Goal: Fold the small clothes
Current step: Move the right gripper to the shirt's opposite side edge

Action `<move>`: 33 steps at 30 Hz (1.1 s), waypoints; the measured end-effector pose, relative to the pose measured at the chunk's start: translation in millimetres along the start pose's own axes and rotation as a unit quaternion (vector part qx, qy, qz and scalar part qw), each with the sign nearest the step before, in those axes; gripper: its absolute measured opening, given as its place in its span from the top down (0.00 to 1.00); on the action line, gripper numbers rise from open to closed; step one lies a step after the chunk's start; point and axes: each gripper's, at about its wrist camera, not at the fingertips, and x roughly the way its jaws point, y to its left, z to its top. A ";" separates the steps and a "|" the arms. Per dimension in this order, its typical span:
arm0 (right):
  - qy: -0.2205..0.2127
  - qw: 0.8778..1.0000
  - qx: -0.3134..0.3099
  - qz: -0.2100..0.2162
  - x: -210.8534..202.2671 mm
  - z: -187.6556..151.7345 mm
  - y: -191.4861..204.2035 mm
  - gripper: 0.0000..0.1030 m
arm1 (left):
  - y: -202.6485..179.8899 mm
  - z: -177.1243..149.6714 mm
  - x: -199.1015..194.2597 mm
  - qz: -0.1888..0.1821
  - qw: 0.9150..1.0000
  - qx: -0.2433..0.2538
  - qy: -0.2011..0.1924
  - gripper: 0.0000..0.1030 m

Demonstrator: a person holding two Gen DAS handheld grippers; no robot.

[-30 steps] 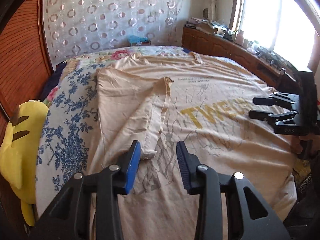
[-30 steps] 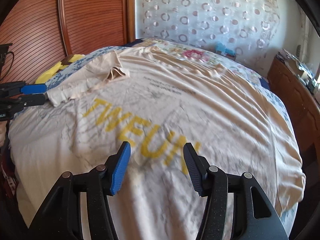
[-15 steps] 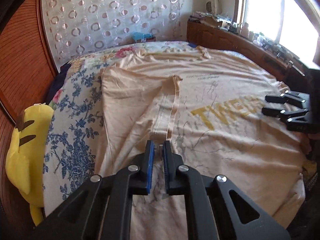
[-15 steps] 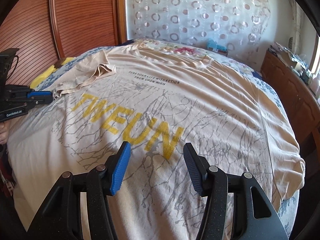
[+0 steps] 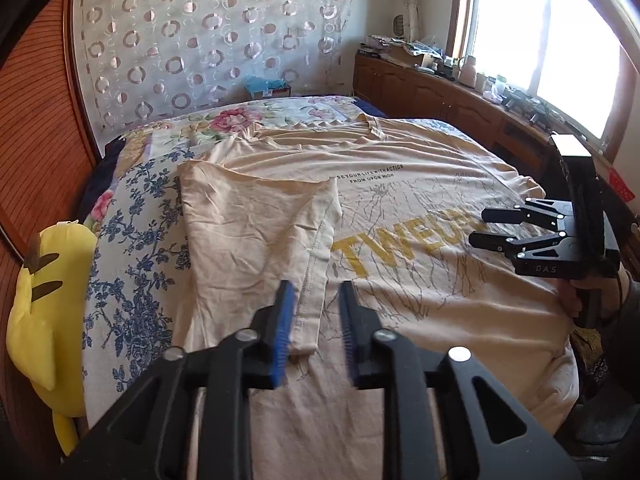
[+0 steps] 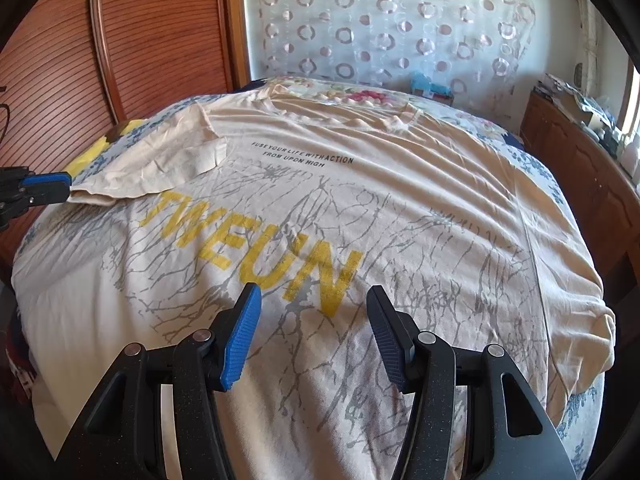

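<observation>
two black hand-held grippers hover spread over a beige cotton t-shirt (image 6: 360,200) with yellow lettering, flat on the floral bedsheet (image 5: 132,264): left gripper (image 5: 316,320) straddles its folded-in sleeve (image 5: 260,236), right gripper (image 6: 314,334) pinches nothing.

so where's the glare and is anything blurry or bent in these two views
Left wrist view: the window is blown out white, and the left gripper shows slight blur on its fingertips. Right wrist view: even light, sharp print on the t-shirt. Both views: fisheye bends the edges and darkens the corners.
</observation>
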 end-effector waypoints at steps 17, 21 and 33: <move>-0.003 1.000 -0.005 -0.007 0.0 -2.1 0.9 0.46 | 16.5 -5.2 50.2 0.025 0.998 -0.036 0.036 0.43; -0.004 1.000 -0.006 -0.007 0.1 -2.3 0.8 0.46 | 16.6 -9.3 62.4 0.028 0.998 -0.040 0.047 0.43; -0.028 0.999 0.002 -0.029 -19.3 -1.4 -11.7 0.46 | 10.0 -12.0 64.7 0.055 0.998 -0.018 0.031 0.40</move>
